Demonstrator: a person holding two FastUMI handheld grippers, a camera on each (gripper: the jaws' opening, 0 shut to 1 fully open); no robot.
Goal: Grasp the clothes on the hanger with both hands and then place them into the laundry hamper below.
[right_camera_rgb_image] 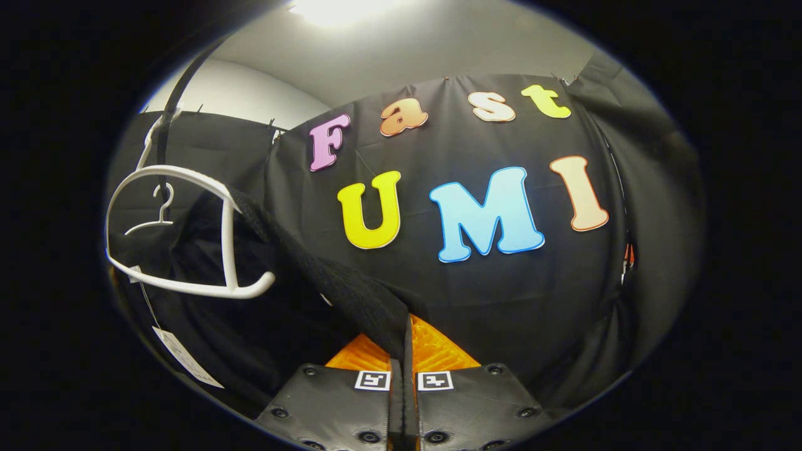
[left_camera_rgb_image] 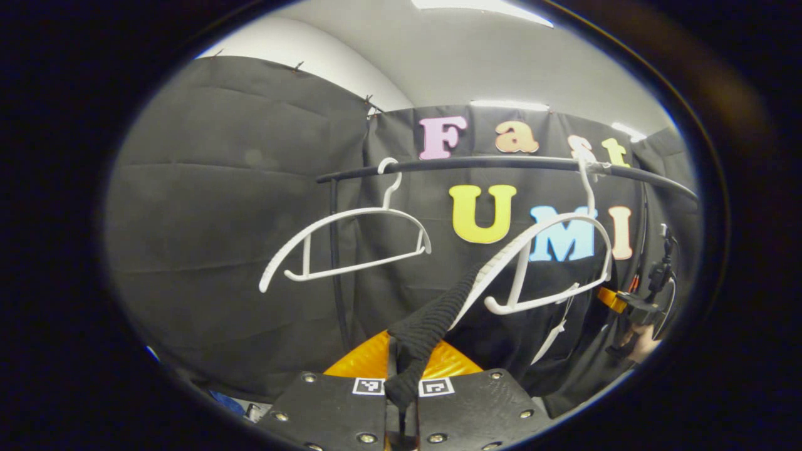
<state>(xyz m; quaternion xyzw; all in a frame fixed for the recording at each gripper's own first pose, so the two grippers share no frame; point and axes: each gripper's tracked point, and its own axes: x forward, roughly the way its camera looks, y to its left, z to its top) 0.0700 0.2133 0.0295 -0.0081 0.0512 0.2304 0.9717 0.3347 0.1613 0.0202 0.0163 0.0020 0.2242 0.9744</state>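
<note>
Because each tongs, left [left_camera_rgb_image: 401, 401] and right [right_camera_rgb_image: 401, 382], clenches the black garment [left_camera_rgb_image: 432, 319], it stretches taut off the hanger [left_camera_rgb_image: 545, 263].

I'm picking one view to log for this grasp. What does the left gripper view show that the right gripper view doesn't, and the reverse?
Left gripper view alone: the rail running across, the bare hanger seen large, and the other gripper with a hand far right. Right gripper view alone: a white tag hanging low on the garment. Both: the black garment still draped on a white hanger, with the left gripper and right gripper each pinching a fold of it.
</note>
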